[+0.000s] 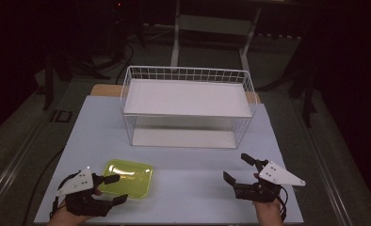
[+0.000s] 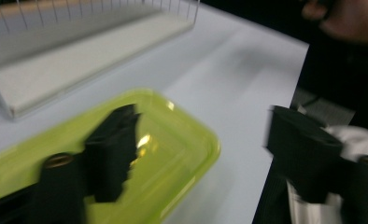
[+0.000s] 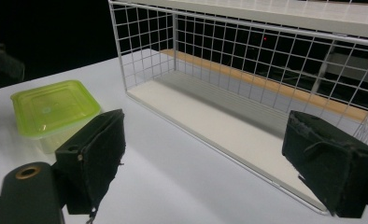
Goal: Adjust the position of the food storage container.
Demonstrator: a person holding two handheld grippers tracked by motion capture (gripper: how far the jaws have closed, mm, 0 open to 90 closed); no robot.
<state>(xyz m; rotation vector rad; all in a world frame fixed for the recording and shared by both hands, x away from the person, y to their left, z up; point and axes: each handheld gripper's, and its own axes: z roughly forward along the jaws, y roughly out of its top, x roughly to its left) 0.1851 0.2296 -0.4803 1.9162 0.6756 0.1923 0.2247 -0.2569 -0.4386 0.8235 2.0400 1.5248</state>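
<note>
One lime-green translucent lidded container point(image 1: 128, 178), rectangular, rounded corners, flat on table point(image 1: 193, 169).

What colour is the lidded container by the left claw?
Translucent yellow-green container, clearest in the right gripper view.

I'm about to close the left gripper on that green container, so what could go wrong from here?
1. The left gripper has one jaw over the lid of the green container and the other beyond its near edge; closing could tip or skid it.
2. The container sits near the table's front edge and could slide off.
3. The wire rack stands close behind; a hasty lift might clip it.
</note>
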